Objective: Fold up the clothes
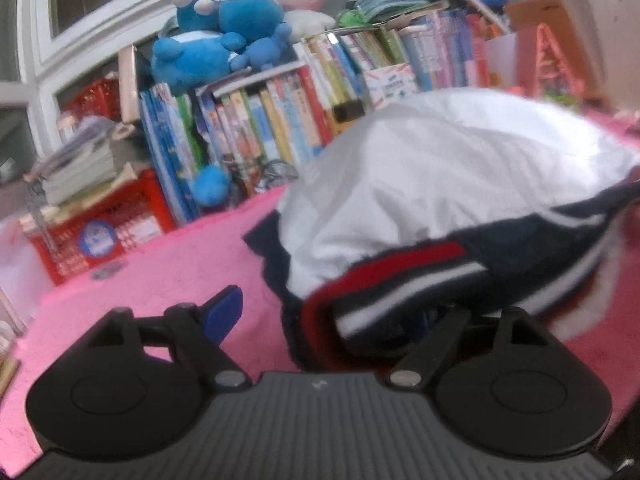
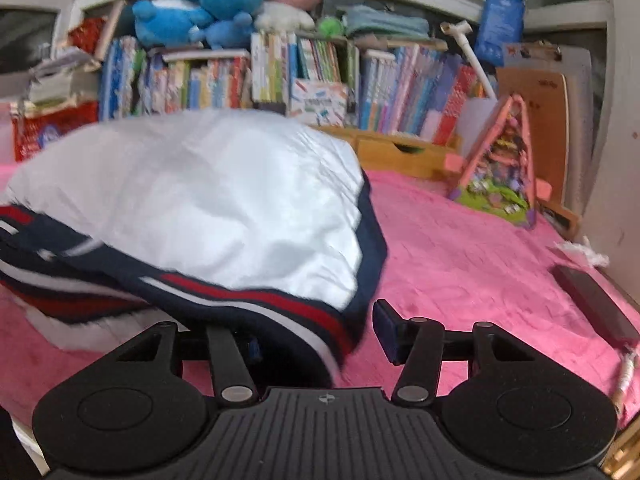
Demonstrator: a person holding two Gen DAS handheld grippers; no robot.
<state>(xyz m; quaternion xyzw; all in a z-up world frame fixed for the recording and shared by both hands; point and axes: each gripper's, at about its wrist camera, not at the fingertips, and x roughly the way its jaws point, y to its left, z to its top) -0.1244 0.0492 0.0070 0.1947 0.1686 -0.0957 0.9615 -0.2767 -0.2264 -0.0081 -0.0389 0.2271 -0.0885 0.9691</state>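
The white garment (image 1: 440, 184) with its navy, red and white striped hem lies bunched and puffed up on the pink blanket (image 1: 160, 280), in front of the row of books (image 1: 260, 120) at the back. The left gripper (image 1: 328, 312) sits at the garment's near left corner – its blue left pad stands clear on the blanket side of the garment, while the other finger is hidden under the striped hem, so the jaws look spread wide with the hem between them, not pinched. The right gripper (image 2: 320, 340) is at the garment's near right corner: its right pad stands free just beside the hem, the left finger is tucked beneath the cloth, and no squeeze on the fabric shows – released too, as far as can be seen. This looks like the step of taking hold of the near hem by both corners for a fold. The next move calls for closing both jaws firmly on the hem layers together, then carrying that edge evenly over the garment toward the books, keeping the puffed cloth from sliding.
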